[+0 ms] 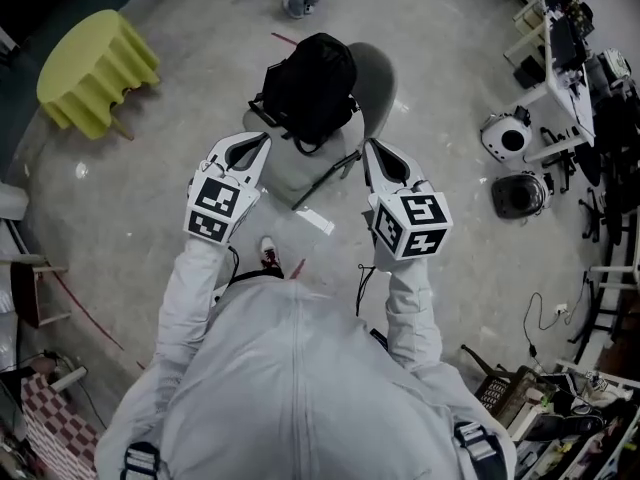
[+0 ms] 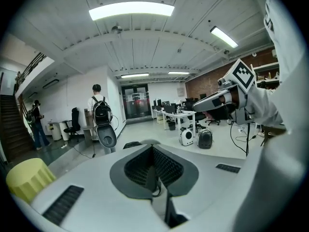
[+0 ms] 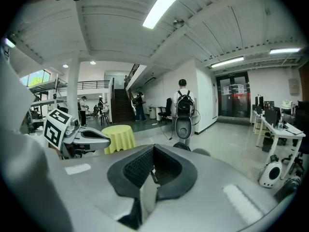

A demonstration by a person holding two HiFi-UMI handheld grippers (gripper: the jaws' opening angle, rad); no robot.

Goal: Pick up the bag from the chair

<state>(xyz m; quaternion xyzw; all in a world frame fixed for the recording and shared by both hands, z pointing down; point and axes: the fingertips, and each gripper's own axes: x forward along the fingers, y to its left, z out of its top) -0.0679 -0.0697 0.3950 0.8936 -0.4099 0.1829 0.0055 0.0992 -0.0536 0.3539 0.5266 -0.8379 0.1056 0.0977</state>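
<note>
Ahead, bulky black backpack, loose straps, on a grey chair.

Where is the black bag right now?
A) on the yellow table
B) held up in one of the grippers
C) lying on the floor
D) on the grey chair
D: the black bag sits on the grey chair, far from the yellow table.
</note>
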